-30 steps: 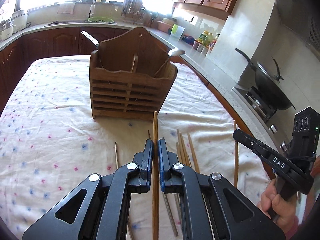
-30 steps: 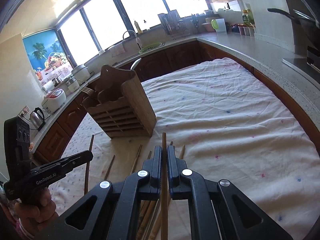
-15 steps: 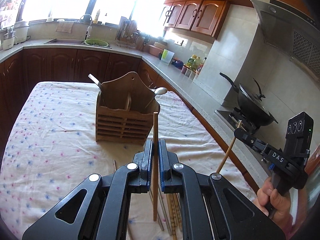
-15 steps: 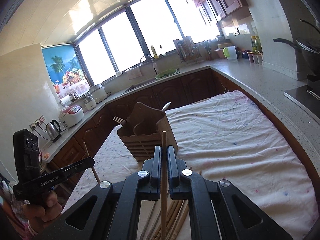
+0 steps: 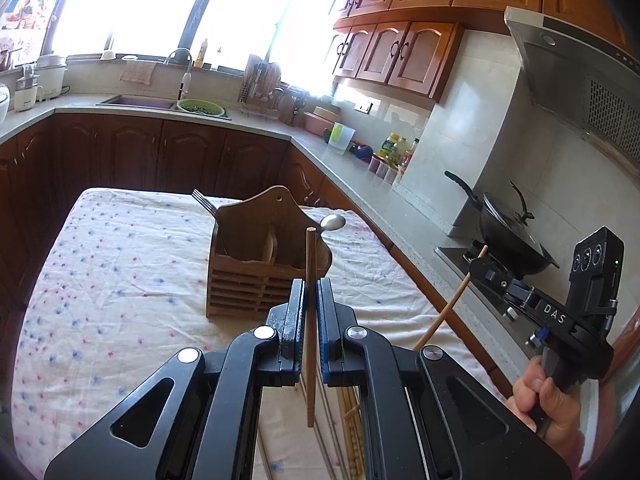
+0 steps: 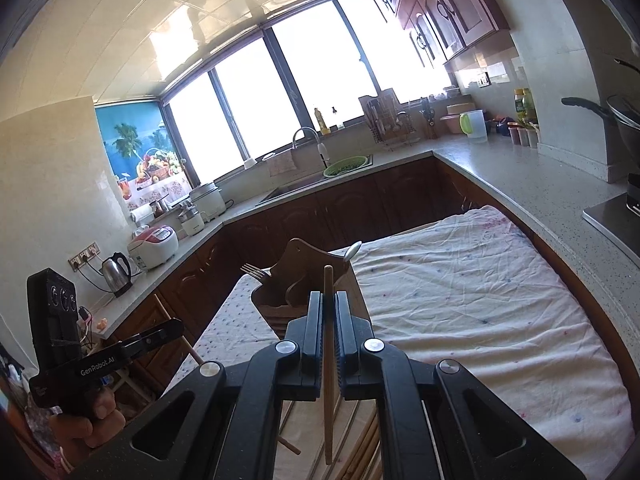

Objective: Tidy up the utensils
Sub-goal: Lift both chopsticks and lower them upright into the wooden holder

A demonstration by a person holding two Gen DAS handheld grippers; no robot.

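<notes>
1. The left tool [image 5: 308, 312] is pinching one wooden chopstick [image 5: 309, 320] upright between its jaws, well clear of the cloth-covered counter [image 5: 120, 280]. The grip sits about midway along the stick, so a nudge at either end could make it pivot or slide out.
2. Ahead of the left tool stands the wooden utensil holder [image 5: 264, 264], already carrying a fork [image 5: 202, 202] on its far-left side and a spoon [image 5: 333, 222] on its right. Judging from that, a chopstick lowered off-line could catch on the rim or the inner divider and tip the light holder.
3. Below and behind the left tool, loose chopsticks [image 5: 352, 420] lie on the cloth; a dropped stick could scatter them or roll off the edge.
4. The right tool [image 6: 329, 320] is likewise pinching a second chopstick [image 6: 328, 344], upright, with the holder just ahead and to its left.
5. Both tools aim at the same holder from close by, so approaching together risks the sticks or the tools knocking each other. One at a time looks safer.
</notes>
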